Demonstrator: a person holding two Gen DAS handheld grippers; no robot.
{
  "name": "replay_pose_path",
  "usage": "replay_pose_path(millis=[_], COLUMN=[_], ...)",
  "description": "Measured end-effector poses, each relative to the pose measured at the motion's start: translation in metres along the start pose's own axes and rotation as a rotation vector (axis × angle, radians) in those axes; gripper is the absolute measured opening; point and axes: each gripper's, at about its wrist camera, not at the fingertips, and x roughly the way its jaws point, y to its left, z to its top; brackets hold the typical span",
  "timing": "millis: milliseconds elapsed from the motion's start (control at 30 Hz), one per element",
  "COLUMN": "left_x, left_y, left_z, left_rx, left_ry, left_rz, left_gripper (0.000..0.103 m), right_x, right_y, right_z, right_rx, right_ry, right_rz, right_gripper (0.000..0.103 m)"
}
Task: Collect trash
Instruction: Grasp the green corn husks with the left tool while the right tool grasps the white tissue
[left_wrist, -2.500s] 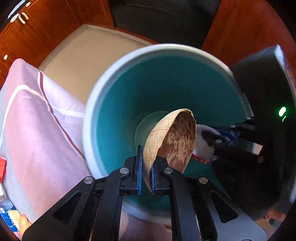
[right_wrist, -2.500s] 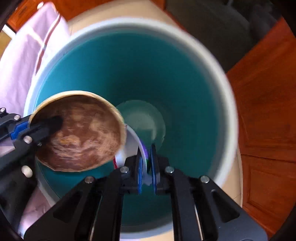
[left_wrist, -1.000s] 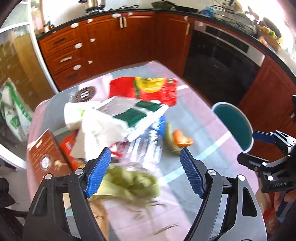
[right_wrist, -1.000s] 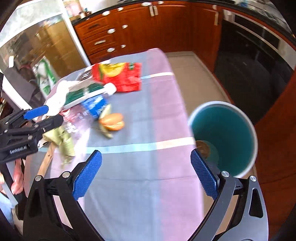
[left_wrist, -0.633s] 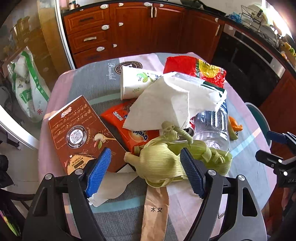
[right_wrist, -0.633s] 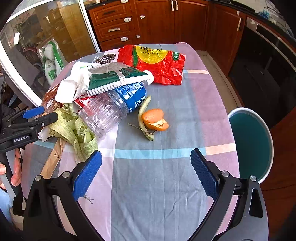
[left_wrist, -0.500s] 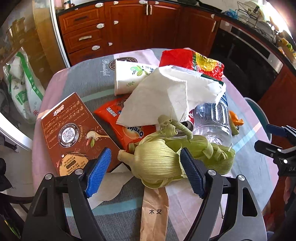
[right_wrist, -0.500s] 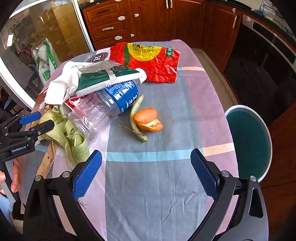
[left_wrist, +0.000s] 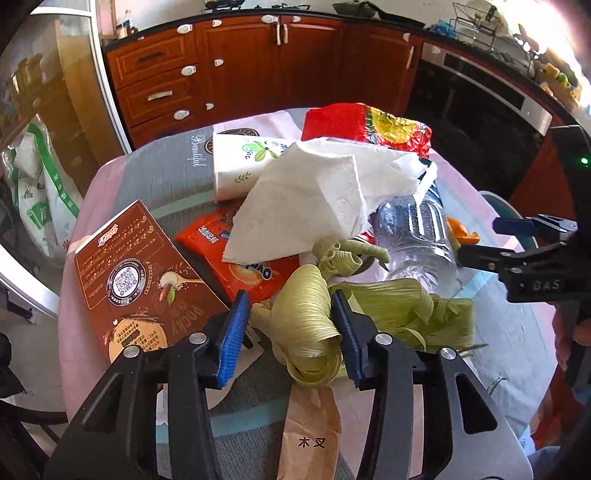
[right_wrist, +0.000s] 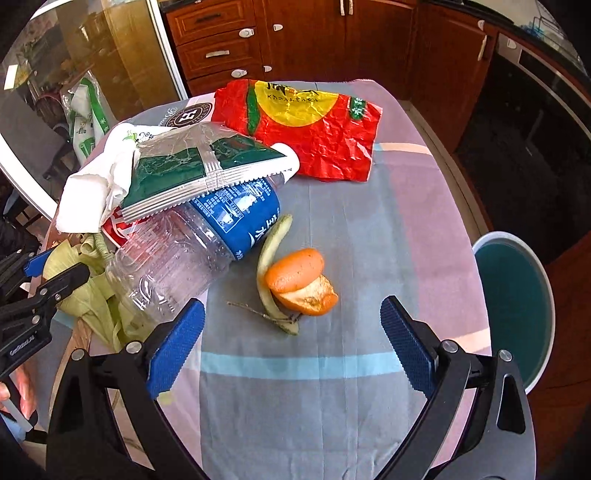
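Note:
A pile of trash lies on the table. My left gripper (left_wrist: 288, 325) has its blue pads on either side of a curled green corn husk (left_wrist: 310, 314), closing in on it with a small gap still showing. Behind it lie a white napkin (left_wrist: 314, 192), an orange snack wrapper (left_wrist: 229, 247) and a clear plastic bottle (left_wrist: 413, 232). My right gripper (right_wrist: 291, 339) is wide open and empty, just above an orange peel (right_wrist: 299, 280) and a green pod (right_wrist: 271, 266). The teal bin (right_wrist: 513, 306) stands beside the table at the right.
A brown box (left_wrist: 140, 273) lies at the left. A red bag (right_wrist: 306, 125), a tissue pack (left_wrist: 240, 166) and a green-and-white packet (right_wrist: 199, 166) lie at the far side. A paper sleeve (left_wrist: 310, 432) lies under the husk. Wooden cabinets and an oven stand behind the table.
Both grippers left the bin, where they dropped a bowl and a wrapper, and came over the table. My left gripper has narrowed around the corn husk. My right gripper moved closer to the orange peel.

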Motion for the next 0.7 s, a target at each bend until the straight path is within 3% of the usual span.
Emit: replay_pose_path(millis=[200, 500, 600, 667, 700], left_x=[0.002, 0.003, -0.002, -0.008, -0.012], left_y=[0.000, 0.006, 0.003, 0.002, 0.002], left_z=[-0.006, -0.009, -0.008, -0.009, -0.009], left_rx=[-0.010, -0.030, -0.025, -0.029, -0.029], left_ry=[0.027, 0.044, 0.033, 0.033, 0.025], left_rz=[-0.033, -0.023, -0.041, -0.047, -0.044], left_gripper=[0.055, 0.060, 0.043, 0.037, 0.015], right_x=[0.019, 0.012, 0.007, 0.002, 0.000], right_y=[0.006, 0.012, 0.012, 0.013, 0.014], right_z=[0.009, 0.011, 0.011, 0.010, 0.009], right_rx=[-0.044, -0.063, -0.047, -0.039, -0.040], right_ry=[0.020, 0.011, 0.006, 0.007, 0.005], right_rz=[-0.009, 0.006, 0.016, 0.026, 0.028], right_gripper=[0.077, 0.077, 0.077, 0.077, 0.077])
